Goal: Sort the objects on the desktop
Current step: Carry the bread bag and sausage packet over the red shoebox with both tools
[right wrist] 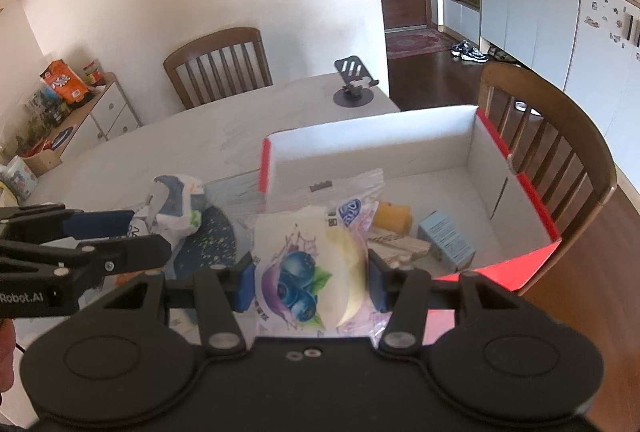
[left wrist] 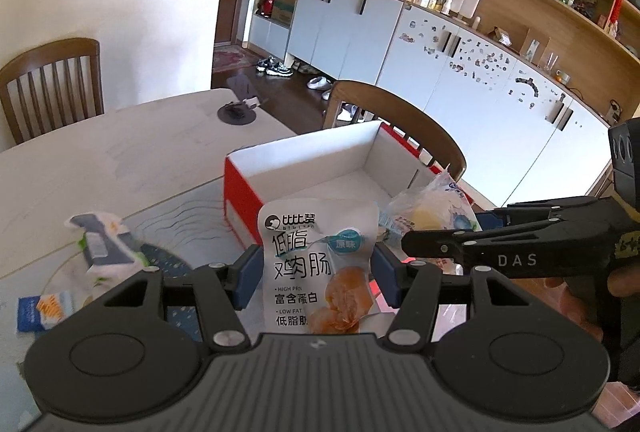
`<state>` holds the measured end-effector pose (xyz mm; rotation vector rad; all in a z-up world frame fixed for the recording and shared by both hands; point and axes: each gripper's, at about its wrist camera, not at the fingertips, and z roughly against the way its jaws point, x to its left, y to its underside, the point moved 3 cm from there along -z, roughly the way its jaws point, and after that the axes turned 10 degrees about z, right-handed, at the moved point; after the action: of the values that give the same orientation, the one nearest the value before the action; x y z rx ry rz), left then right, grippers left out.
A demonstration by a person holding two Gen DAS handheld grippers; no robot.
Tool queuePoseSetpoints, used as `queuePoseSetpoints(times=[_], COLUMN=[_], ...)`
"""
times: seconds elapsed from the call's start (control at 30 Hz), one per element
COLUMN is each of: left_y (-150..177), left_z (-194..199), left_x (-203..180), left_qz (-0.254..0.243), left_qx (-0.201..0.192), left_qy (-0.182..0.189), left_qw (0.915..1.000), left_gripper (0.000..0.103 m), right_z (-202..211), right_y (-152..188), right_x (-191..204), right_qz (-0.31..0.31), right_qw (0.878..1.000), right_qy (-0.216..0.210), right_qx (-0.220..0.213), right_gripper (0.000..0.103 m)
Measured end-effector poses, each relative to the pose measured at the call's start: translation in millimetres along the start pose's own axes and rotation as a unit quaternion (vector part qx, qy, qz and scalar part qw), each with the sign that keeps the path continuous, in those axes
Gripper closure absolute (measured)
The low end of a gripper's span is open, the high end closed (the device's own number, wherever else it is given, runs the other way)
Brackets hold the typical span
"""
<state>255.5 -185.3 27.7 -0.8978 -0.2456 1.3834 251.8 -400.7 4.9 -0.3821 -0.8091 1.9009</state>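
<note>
Counter (left wrist: 100, 151): pale, carrying red box (right wrist: 536, 256) at far right.
Left hand-held gripper (left wrist: 310, 272): clamped on sausage pouch (left wrist: 312, 264), near box.
Right hand-held gripper (right wrist: 312, 282): clamped on blueberry bun packet (right wrist: 312, 268), at box's near edge.

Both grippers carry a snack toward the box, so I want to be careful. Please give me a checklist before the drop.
1. Left gripper clamps the sausage pouch: ok.
2. Right gripper clamps the blueberry bun packet: ok.
3. Red box open on top: ok.
4. Free floor beside the blue carton inside: ok.
5. Packets fully above the box opening: cannot tell.
6. Grippers apart from each other: ok.
</note>
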Motion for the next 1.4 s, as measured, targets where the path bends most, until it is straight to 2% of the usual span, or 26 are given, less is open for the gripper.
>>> queuePoseSetpoints(times=[0.47, 1.0, 1.4], left_y=[-12, -26, -29], left_z=[-47, -118, -155], left_x=[-35, -56, -50], left_qz=[-0.018, -0.057, -0.075], left_qx=[0.018, 0.052, 0.085], left_qy=[-0.01, -0.029, -0.041], left_qw=[0.9996, 0.9965, 0.9928], left_gripper=[0.045, 0.045, 0.045], right_z=[-13, -60, -107], right_y=[-17, -31, -40], right_x=[-55, -109, -121], right_qz=[-0.004, -0.035, 0.013], right_qw=[1.0, 0.999, 0.997], right_qy=[0.006, 0.007, 0.022], right_qx=[-0.003, 0.036, 0.078], right_gripper=[0.051, 0.051, 0.051])
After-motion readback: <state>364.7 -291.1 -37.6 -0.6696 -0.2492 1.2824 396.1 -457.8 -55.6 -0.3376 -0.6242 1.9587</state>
